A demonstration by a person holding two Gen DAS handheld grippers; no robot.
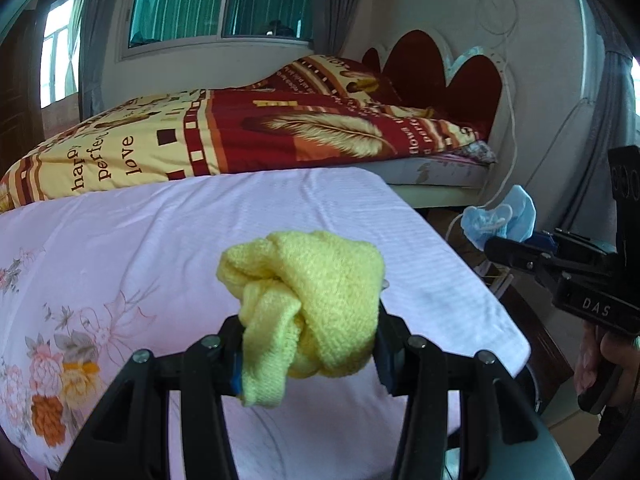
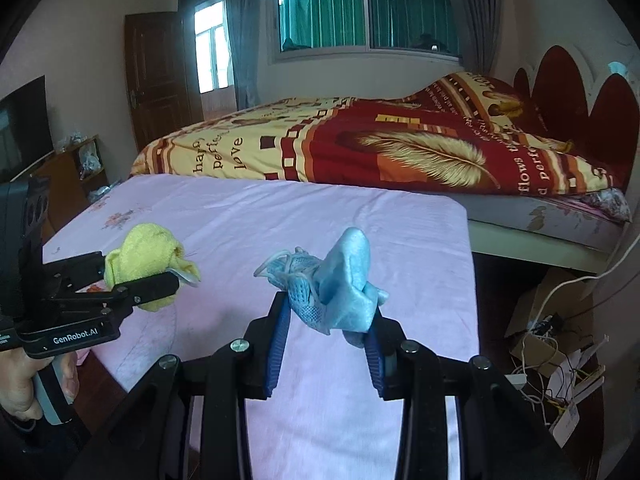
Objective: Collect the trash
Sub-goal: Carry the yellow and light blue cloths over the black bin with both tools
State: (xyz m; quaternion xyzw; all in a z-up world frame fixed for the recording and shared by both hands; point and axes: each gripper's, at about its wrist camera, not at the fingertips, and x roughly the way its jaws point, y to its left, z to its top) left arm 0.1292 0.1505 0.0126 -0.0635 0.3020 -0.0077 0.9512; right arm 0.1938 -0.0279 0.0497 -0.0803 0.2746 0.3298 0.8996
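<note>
My left gripper (image 1: 310,336) is shut on a crumpled yellow cloth (image 1: 308,300) and holds it above the pink sheet (image 1: 160,240). It also shows in the right wrist view (image 2: 160,280) at the left, with the yellow cloth (image 2: 144,260) between its fingers. My right gripper (image 2: 328,312) is shut on a crumpled blue face mask (image 2: 340,280) and holds it above the same pink sheet (image 2: 320,216). In the left wrist view the right gripper (image 1: 504,246) is at the right, off the table's edge, with the blue mask (image 1: 500,220) in it.
A bed with a red and yellow quilt (image 1: 240,132) lies behind the pink-covered table. A red headboard (image 1: 440,64) stands at the back right. Cardboard boxes and cables (image 2: 548,328) crowd the floor at the right. A wooden door (image 2: 156,76) and a shelf (image 2: 76,172) stand at the left.
</note>
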